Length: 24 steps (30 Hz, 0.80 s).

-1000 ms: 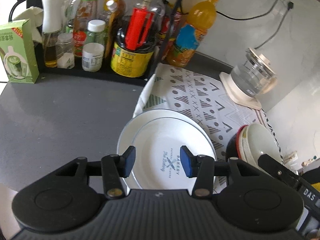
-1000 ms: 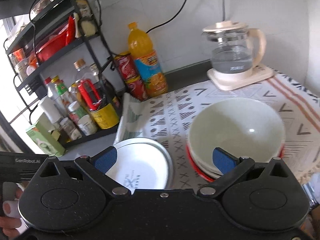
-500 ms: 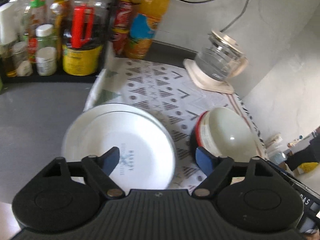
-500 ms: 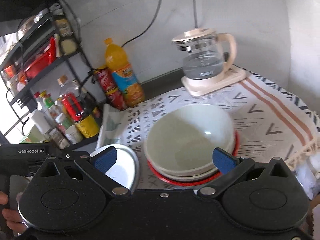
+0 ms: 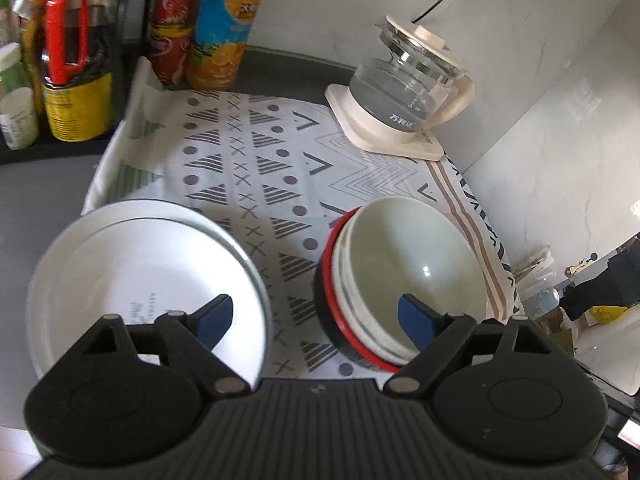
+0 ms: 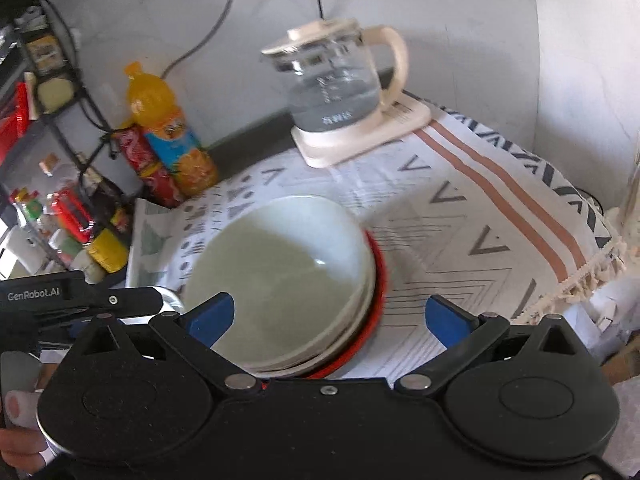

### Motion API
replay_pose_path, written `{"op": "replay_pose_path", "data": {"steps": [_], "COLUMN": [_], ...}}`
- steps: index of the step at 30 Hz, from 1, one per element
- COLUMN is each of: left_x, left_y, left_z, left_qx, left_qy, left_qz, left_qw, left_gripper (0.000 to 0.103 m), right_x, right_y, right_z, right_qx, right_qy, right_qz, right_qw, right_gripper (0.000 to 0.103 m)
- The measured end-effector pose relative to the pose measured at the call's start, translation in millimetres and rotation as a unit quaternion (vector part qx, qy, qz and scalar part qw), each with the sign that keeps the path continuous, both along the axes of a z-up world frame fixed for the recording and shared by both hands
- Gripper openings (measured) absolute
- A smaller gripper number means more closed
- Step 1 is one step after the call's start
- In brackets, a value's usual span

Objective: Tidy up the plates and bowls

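So both grippers' fingers gape wide, empty: left gripper (image 5: 314,318), just opened, and right gripper (image 6: 328,316) over the bowl stack (image 5: 404,276).

A grey countertop (image 5: 36,196) carries a patterned cloth (image 5: 248,152); on the cloth sit stacked plates (image 5: 132,272) at its left edge, nested bowls (image 5: 400,276) and a kettle base (image 5: 384,136) at its far right corner.

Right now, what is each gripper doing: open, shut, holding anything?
Left gripper: open, jaws have just been opening, nothing between them.
Right gripper: open, holding nothing, above the stacked bowls.
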<state>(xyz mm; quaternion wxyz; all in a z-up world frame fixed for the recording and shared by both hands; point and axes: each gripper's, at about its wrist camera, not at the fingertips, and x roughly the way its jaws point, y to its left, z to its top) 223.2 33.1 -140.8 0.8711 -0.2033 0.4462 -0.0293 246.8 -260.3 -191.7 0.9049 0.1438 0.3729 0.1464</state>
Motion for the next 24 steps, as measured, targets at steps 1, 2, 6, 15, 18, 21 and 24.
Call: {"op": "replay_pose_path", "data": {"steps": [1, 2, 6, 15, 18, 21, 24], "left_x": [3.9, 7.7, 23.5, 45.4, 50.6, 54.3, 57.2], "left_y": [-2.8, -5.1, -12.4, -25.8, -30.3, -32.7, -32.3], "left_z": [-1.3, -2.8, -14.2, -39.7, -48.7, -57.5, -65.2], "left_qx": [-0.001, -0.001, -0.003, -0.014, -0.018, -0.026, -0.04], "left_qy": [0.002, 0.004, 0.021, 0.059, 0.072, 0.085, 0.096], "left_qz": [0.001, 0.003, 0.008, 0.009, 0.004, 0.002, 0.004], "left_qw": [1.0, 1.0, 0.9997, 0.9981, 0.9972, 0.996, 0.9946], "left_gripper": [0.088, 0.088, 0.088, 0.085, 0.085, 0.074, 0.061], "right_x": [4.0, 7.5, 20.1, 50.5, 57.3, 62.4, 67.8], "right_y": [-2.3, -3.5, -4.9, 4.0, 9.8, 14.4, 14.1], "right_z": [-2.1, -4.0, -12.3, -32.8, -40.0, -46.5, -50.7], "right_qx": [0.003, 0.003, 0.006, 0.014, 0.011, 0.003, -0.002], "right_qy": [0.004, 0.007, 0.019, 0.062, 0.074, 0.085, 0.094], "right_qz": [0.001, 0.003, 0.027, 0.074, 0.09, 0.1, 0.101], "right_qw": [1.0, 1.0, 0.999, 0.995, 0.993, 0.991, 0.991], "right_gripper": [0.103, 0.103, 0.103, 0.089, 0.079, 0.076, 0.069]}}
